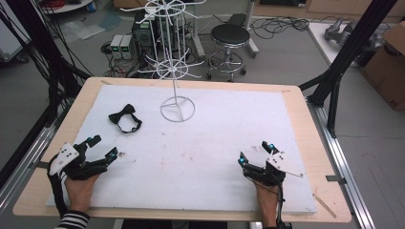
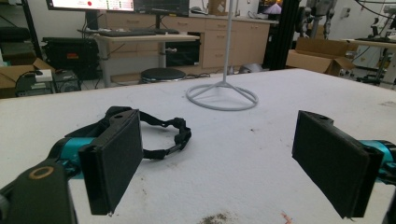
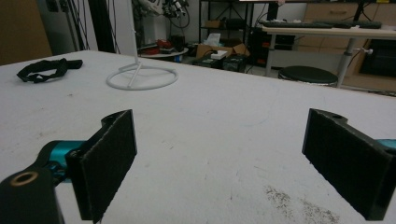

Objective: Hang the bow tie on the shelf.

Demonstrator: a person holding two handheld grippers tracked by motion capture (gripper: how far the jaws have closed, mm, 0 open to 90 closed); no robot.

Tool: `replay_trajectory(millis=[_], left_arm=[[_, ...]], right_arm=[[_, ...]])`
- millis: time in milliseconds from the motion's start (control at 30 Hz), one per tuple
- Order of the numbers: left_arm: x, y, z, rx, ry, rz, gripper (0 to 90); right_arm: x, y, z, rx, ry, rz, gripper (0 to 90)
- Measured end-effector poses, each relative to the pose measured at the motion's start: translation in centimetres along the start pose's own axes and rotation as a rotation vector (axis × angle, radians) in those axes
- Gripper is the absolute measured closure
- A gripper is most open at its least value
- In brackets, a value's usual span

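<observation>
A black bow tie with its strap (image 1: 125, 118) lies on the white mat (image 1: 200, 148), left of centre. A white wire rack (image 1: 174, 67) stands at the back middle on its ring base (image 1: 177, 109). My left gripper (image 1: 102, 147) rests low at the front left, open, a short way in front of the bow tie (image 2: 161, 135); the ring base (image 2: 222, 96) is beyond it. My right gripper (image 1: 255, 152) sits at the front right, open with nothing between its jaws. From there the bow tie (image 3: 46, 69) and the ring base (image 3: 141, 77) lie far off to the left.
The mat covers a wooden table (image 1: 296, 102) with black frame posts (image 1: 344, 57) at the right and cables at the left. A stool (image 1: 229, 45) and electronics boxes (image 1: 122, 46) stand on the floor behind. Faint stains mark the mat's middle (image 1: 188, 148).
</observation>
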State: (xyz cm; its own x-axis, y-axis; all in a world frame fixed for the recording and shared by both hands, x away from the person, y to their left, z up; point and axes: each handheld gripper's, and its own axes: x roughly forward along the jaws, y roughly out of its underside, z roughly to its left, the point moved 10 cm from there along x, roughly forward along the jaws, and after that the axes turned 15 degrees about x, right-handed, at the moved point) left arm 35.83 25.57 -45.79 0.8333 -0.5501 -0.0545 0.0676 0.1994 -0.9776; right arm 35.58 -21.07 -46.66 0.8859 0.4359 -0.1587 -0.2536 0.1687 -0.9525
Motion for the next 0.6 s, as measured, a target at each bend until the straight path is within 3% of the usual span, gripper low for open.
replay_trajectory(millis=[600], left_arm=[[0.12, 0.14, 0.31, -0.030, -0.006, 0.013, 16.3]], right_arm=[[0.02, -0.04, -0.09, 0.007, 0.001, -0.001, 8.9]])
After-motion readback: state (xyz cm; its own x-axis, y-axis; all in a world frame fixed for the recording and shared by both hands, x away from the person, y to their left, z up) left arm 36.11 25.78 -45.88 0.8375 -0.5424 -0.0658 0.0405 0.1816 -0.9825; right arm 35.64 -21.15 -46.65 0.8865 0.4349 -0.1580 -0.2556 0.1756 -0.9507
